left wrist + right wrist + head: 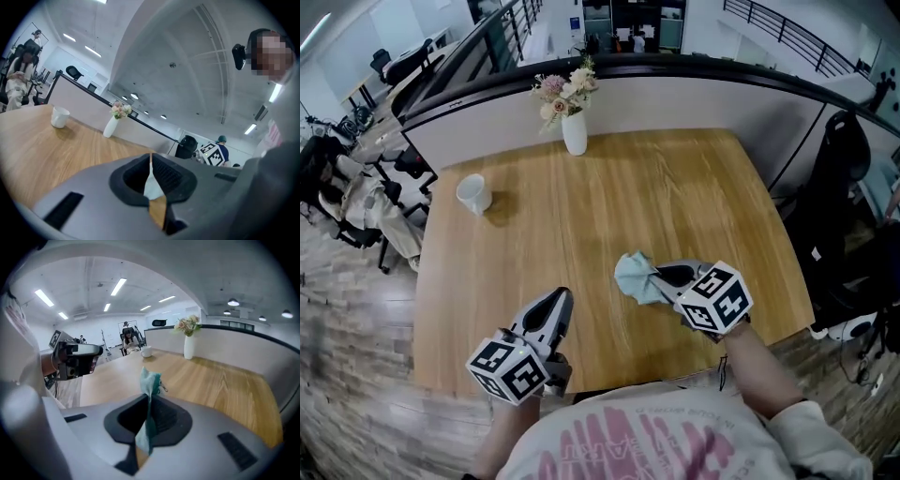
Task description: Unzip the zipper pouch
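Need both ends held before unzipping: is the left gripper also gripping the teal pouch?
No, the left gripper is shut on nothing; only the right gripper clamps the teal pouch.

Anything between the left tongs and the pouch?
Nothing visible. The small teal fabric zipper pouch is clamped in the right tongs. The left tongs, shut and empty, sit beside it with only wooden table between. The white mug and white vase stand far back.

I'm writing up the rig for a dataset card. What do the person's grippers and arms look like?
The left gripper and right gripper have grey shells and black-lined fingers. Each bears a white cube with black square markers. A pale sleeve covers the right upper arm.
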Tool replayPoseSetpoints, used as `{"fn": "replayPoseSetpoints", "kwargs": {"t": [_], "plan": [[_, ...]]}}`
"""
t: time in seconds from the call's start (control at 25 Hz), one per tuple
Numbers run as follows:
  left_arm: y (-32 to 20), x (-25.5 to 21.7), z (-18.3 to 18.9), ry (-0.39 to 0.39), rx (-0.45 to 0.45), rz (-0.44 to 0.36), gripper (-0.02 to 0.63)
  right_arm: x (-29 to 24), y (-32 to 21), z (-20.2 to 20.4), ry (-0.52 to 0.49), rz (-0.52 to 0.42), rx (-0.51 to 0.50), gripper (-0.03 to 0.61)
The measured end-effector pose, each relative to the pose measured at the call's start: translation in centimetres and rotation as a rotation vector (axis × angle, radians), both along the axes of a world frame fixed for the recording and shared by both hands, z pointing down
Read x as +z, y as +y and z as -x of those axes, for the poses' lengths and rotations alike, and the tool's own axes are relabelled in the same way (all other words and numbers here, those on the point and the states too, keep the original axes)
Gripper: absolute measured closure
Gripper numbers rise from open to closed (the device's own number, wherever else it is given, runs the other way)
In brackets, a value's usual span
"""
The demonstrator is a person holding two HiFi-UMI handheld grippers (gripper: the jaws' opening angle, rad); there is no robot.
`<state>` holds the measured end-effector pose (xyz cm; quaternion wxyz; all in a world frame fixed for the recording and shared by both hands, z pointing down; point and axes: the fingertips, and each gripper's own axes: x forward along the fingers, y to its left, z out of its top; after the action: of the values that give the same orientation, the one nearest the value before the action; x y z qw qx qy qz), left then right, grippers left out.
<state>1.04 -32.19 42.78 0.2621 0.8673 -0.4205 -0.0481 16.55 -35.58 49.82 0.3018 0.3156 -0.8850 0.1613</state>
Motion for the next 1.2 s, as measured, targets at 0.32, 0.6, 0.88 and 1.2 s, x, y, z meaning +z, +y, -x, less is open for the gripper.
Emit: {"fn": "replayPoseSetpoints", "kwargs": {"t": [0.32, 0.6, 0.88, 1.2], "plan": [[-1.6, -5.7, -3.7, 0.09, 0.257, -0.083, 0.343, -10.7, 0.3, 2.7, 0.094, -0.333, -0.398, 0.565], [-1.2, -10.5, -6.3, 0.37, 0.444, -0.024, 0.344, -15.9, 2.3, 5.9, 0.267, -0.568, -0.64, 0.565], [-2.1, -10.2, -6.8, 0.338, 0.369, 0.023, 0.452, -16.4, 1.9, 8.1, 0.33, -0.7, -0.673, 0.561], [-3.4, -9.8, -4.3, 0.046, 0.227, -0.121, 0.592, -17.4, 0.2, 8.9, -0.034, -0.416, -0.498, 0.495]]}}
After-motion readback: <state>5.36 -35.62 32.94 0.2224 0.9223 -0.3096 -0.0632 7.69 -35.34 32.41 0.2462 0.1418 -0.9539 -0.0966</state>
